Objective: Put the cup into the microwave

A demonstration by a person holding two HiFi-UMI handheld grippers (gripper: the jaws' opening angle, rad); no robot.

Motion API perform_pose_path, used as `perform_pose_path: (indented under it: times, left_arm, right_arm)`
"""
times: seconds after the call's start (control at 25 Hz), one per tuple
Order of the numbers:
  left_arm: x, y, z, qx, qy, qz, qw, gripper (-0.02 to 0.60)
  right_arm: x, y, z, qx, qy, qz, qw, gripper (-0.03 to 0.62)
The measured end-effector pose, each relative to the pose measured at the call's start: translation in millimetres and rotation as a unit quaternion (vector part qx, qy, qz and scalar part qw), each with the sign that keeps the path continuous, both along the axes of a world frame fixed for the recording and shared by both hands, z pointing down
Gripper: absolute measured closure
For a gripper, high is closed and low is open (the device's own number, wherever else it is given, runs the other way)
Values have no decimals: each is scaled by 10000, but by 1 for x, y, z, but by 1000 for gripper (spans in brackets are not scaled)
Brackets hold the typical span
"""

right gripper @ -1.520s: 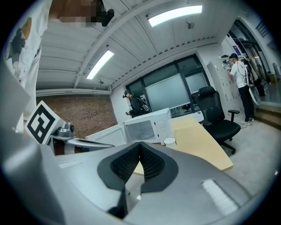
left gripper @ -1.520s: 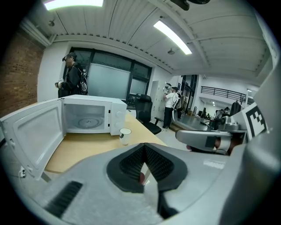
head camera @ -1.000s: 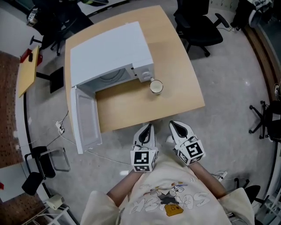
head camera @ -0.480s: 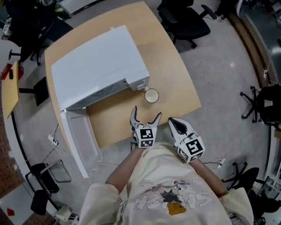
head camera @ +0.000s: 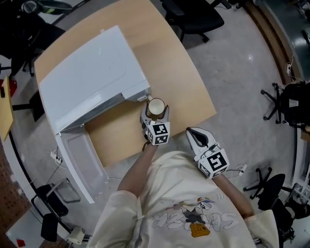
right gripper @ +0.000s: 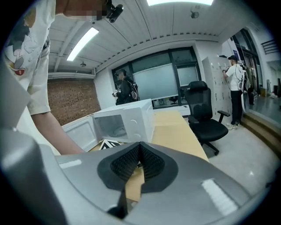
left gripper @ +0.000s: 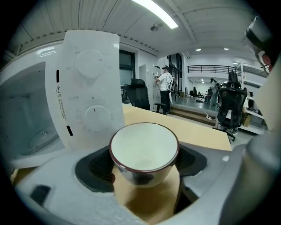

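Observation:
A white cup (head camera: 156, 107) with a dark red rim stands on the wooden table (head camera: 186, 77), just in front of the control panel of the white microwave (head camera: 92, 72). The microwave's door (head camera: 77, 167) hangs open toward me. My left gripper (head camera: 156, 115) reaches round the cup; its jaws are closing, and in the left gripper view the cup (left gripper: 144, 149) fills the gap between the black pads (left gripper: 99, 165), which lie against its sides. My right gripper (head camera: 194, 134) is held off the table's near edge, shut and empty, its pads (right gripper: 147, 162) pressed together.
Black office chairs stand on the grey floor beyond the table (head camera: 191, 14) and at the right (head camera: 286, 101). The microwave (right gripper: 127, 121) shows with its cavity open in the right gripper view. A white cable (head camera: 104, 177) lies on the floor below the door.
My left gripper went from shut near my body to open over the table, then forward and down around the cup. The right gripper shifted only slightly. The head view swung left.

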State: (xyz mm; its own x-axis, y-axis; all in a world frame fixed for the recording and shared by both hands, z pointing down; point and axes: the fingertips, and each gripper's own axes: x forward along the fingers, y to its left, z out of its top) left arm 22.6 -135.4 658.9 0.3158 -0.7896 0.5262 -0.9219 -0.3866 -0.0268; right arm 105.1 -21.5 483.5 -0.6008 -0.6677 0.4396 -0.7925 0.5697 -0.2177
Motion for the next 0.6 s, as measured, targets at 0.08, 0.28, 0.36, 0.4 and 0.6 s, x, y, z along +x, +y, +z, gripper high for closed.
perform_pose_path:
  times: [0.08,0.28,0.36,0.4,0.6]
  left_arm:
    - [0,-3,-1,3,12,23,10000,183]
    - [0,10,-5,-130,-12,102,9999,187]
    - [-1,24,-12,-139,47,123,9998,186]
    - [-6,31,-17,-141,75,105,9998,187]
    - [-74,52,-46,-196,217,-581,9979,186]
  right_arm:
    - [3,0,0,-9,9,-3,10000,589]
    - [7,1,1,-12,-45,-89,9999,589]
    - [6,3,1,-9,-75,-171,9998,589]
    - [2,2,1,-10,-92,-220,9997,589]
    - [-46,-4,-3,-25,-209,-633,9978,588]
